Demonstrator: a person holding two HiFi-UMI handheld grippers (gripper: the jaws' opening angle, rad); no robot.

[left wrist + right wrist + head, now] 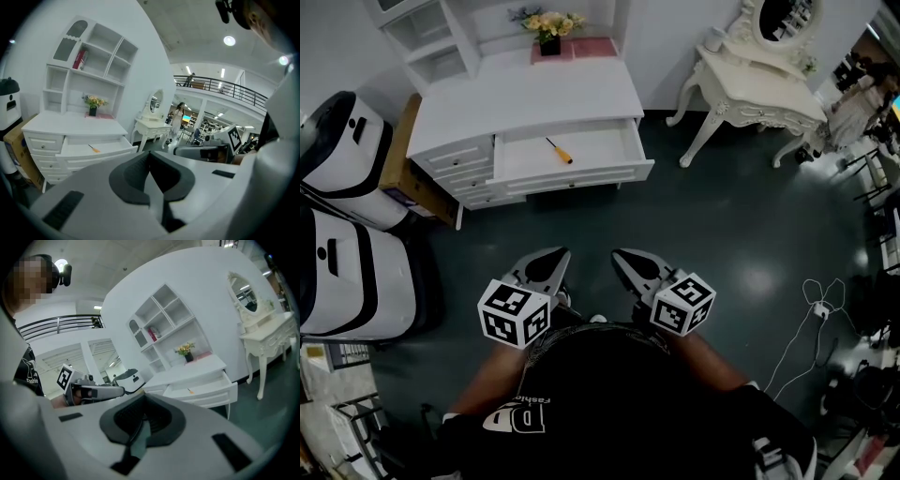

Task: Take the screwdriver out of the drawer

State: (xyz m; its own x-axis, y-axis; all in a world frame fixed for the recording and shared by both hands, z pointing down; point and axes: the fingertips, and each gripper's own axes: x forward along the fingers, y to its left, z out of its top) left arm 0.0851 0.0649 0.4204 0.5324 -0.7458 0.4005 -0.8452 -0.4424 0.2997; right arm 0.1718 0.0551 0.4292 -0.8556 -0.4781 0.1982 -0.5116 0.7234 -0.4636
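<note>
Left gripper [546, 265] and right gripper [630, 265] both pinched shut, empty. The screwdriver [560, 151] lies well ahead in the open drawer [572, 178], slanted, handle nearer them, left marginally closer.

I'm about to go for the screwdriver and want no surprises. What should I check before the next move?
1. The drawer stands open: ok.
2. The screwdriver is in view, lying alone in the drawer: ok.
3. The left gripper is empty: ok, fingers shut on nothing.
4. The right gripper is empty: ok, fingers shut on nothing.
5. Fingers open for a grab: not ok, both pairs are shut.
6. Grippers at the drawer: not ok, both are held close to the person, well short of the dresser.
</note>
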